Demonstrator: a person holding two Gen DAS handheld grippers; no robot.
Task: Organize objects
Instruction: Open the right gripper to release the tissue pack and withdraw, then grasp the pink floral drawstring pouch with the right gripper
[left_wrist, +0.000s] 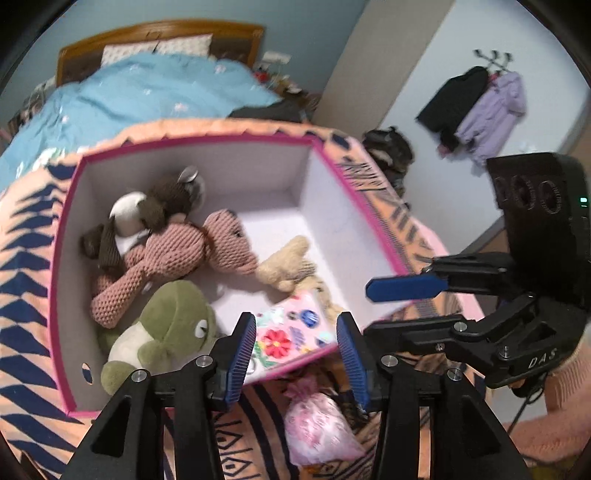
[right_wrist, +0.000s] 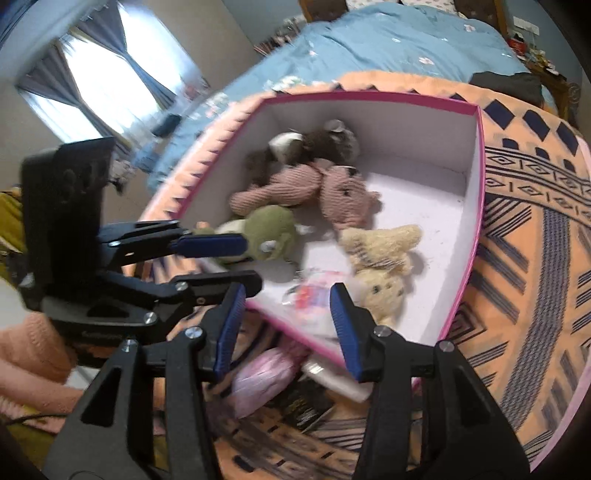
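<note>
A pink-rimmed storage box (left_wrist: 192, 140) (right_wrist: 480, 155) sits on an orange patterned blanket (left_wrist: 26, 280) (right_wrist: 524, 236). Inside lie a brown and white plush (left_wrist: 155, 206) (right_wrist: 314, 144), a pink knitted bear (left_wrist: 177, 254) (right_wrist: 325, 188), a green frog plush (left_wrist: 166, 328) (right_wrist: 269, 232) and a cream bear (left_wrist: 288, 262) (right_wrist: 380, 254). A pink patterned pouch (left_wrist: 291, 332) lies at the box's near end. My left gripper (left_wrist: 295, 354) is open and empty above the near rim. My right gripper (right_wrist: 286, 326) is open and empty beside it. Each gripper also shows in the other's view, the right one (left_wrist: 402, 288) and the left one (right_wrist: 210, 243).
A pink plastic bag (left_wrist: 317, 428) (right_wrist: 262, 376) lies on the blanket just outside the box's near rim. A bed with a blue duvet (left_wrist: 140, 92) (right_wrist: 388, 40) stands behind. Coats (left_wrist: 480, 103) hang on the wall at right. A window with curtains (right_wrist: 103, 74) is at left.
</note>
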